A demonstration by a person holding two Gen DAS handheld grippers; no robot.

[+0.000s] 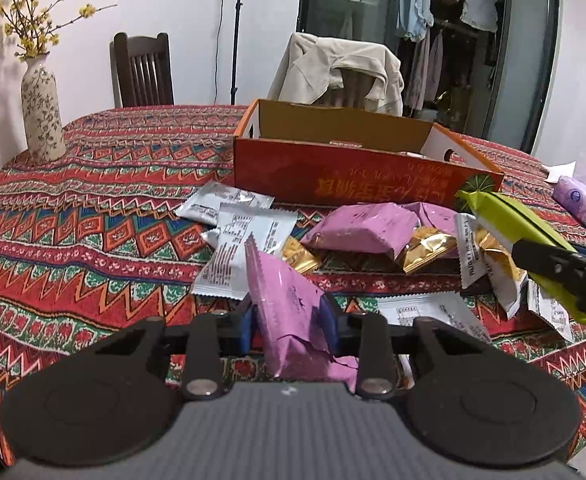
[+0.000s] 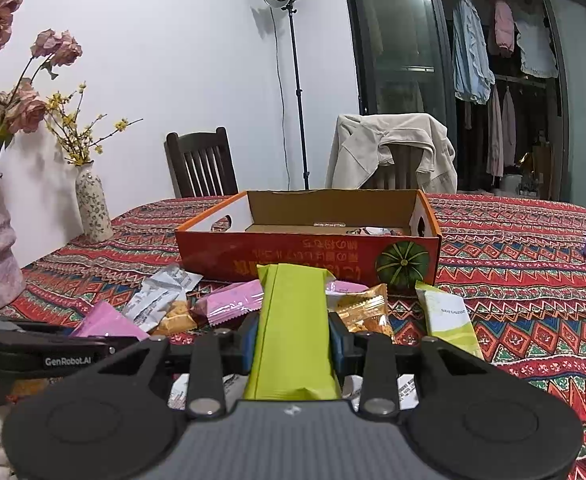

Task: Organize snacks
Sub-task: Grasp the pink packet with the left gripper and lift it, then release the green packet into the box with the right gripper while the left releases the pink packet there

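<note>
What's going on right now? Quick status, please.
Left gripper shut on pink packet. Right gripper shut on green packet. Orange box ahead, open, nothing blocking it.

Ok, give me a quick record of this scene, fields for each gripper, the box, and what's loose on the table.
left gripper: shut on pink packet
right gripper: shut on green packet
box: open, orange, behind the pile, a few items inside
loose snacks: pink, white, gold packets
table: patterned red cloth
</note>
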